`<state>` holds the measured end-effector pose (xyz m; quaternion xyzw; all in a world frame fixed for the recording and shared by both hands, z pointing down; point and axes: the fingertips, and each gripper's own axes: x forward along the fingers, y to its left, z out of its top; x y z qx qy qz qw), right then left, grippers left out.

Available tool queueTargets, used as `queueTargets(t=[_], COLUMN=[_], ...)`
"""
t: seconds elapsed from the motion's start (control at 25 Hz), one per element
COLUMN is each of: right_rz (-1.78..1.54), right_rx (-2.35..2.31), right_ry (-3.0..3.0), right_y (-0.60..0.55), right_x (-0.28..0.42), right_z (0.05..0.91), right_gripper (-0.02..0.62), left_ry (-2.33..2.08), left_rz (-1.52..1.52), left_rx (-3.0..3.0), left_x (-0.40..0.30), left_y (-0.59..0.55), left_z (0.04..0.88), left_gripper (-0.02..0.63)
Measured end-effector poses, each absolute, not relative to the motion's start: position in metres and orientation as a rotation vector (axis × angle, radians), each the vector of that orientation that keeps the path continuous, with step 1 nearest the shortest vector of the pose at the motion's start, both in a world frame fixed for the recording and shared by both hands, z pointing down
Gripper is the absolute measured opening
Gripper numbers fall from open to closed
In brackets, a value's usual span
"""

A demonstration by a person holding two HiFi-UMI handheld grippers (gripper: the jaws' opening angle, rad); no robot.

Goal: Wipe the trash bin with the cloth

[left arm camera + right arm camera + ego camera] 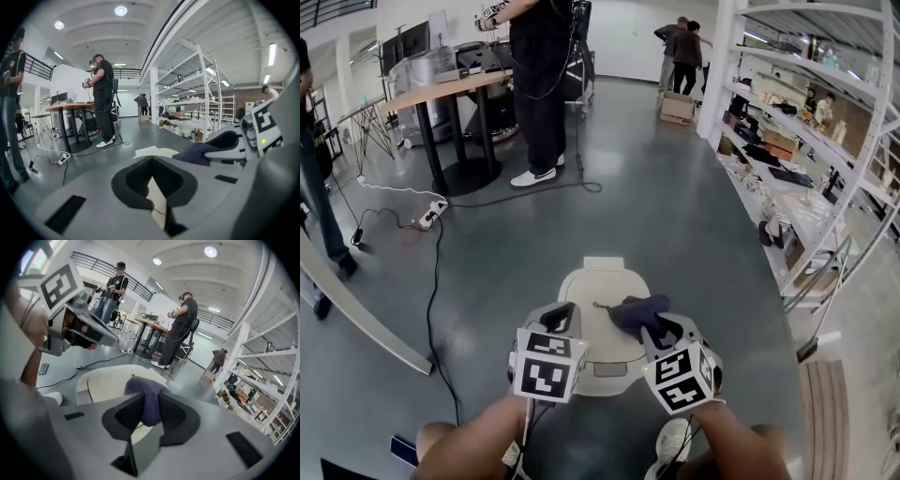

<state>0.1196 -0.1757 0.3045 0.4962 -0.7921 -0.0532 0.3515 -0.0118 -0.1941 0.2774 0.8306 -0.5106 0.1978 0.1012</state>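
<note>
Purple cloth (637, 313) in right gripper (149, 409), over bin (598, 283)

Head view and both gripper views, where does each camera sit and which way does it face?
Head view: on the person's head, looking down at the trash bin; both forearms, the left gripper and the right gripper holding the cloth show.
Left gripper view: on the left gripper, facing along its shut, empty jaws toward the shelves; right gripper at right.
Right gripper view: on the right gripper, facing over the clamped cloth; left gripper upper left.
Shared: both gripper views show trash bin and cloth.
</note>
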Motion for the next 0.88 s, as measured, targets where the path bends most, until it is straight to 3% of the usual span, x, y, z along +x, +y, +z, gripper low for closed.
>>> queueTargets(t=[0.36, 0.68, 0.88], right_rz=[-0.187, -0.237, -0.248], right_rx=[1.187, 0.995, 0.940], right_ry=[-2.213, -2.194, -2.113], right_y=[-0.149, -0.121, -0.114], right_x=[0.046, -0.011, -0.008], right_z=[0.282, 0.314, 0.346], right_gripper=[0.092, 0.092, 0.092], left_ry=[-1.579, -1.618, -1.615], left_rz=[0.562, 0.566, 0.561], left_rx=[2.416, 2.336, 2.360], left_x=[-0.048, -0.094, -0.095], left_y=[-0.177, -0.158, -0.148], left_z=[0.269, 0.278, 0.278], left_gripper=[0.000, 0.000, 0.000])
